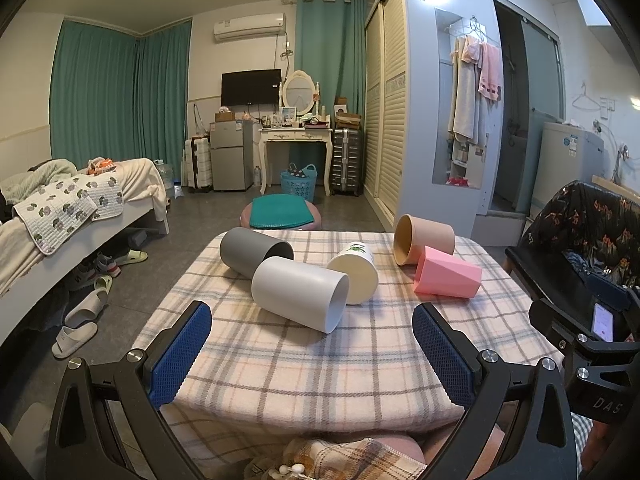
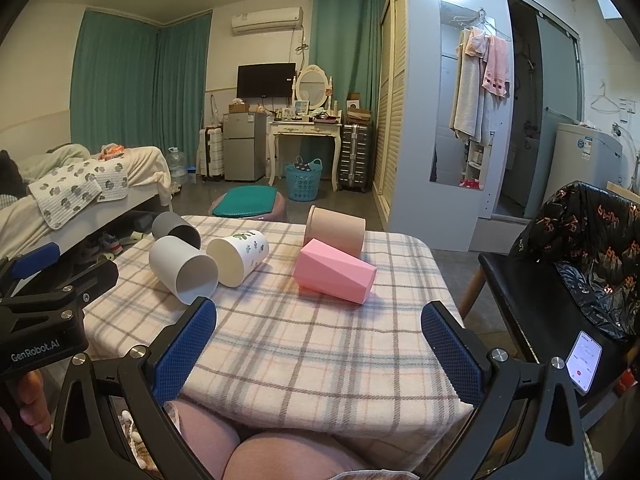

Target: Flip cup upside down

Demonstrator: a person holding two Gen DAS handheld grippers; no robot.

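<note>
Several cups lie on their sides on the plaid-covered table [image 1: 320, 368]: a dark grey cup [image 1: 250, 250], a light grey cup [image 1: 300, 294], a white cup with green leaf print [image 1: 354, 276], a beige cup [image 1: 424, 238] and a faceted pink cup [image 1: 446, 274]. They also show in the right wrist view: dark grey [image 2: 174, 228], light grey [image 2: 182, 268], white [image 2: 238, 256], beige [image 2: 336, 230], pink [image 2: 334, 270]. My left gripper [image 1: 312, 324] is open and empty, just short of the light grey cup. My right gripper [image 2: 320, 320] is open and empty, short of the pink cup.
A black chair [image 2: 560, 272] with a dark floral bag stands right of the table, a phone [image 2: 583, 362] on it. A round stool with a green cushion [image 1: 282, 212] stands beyond the table. A bed [image 1: 60, 216] is on the left, slippers [image 1: 78, 334] beside it.
</note>
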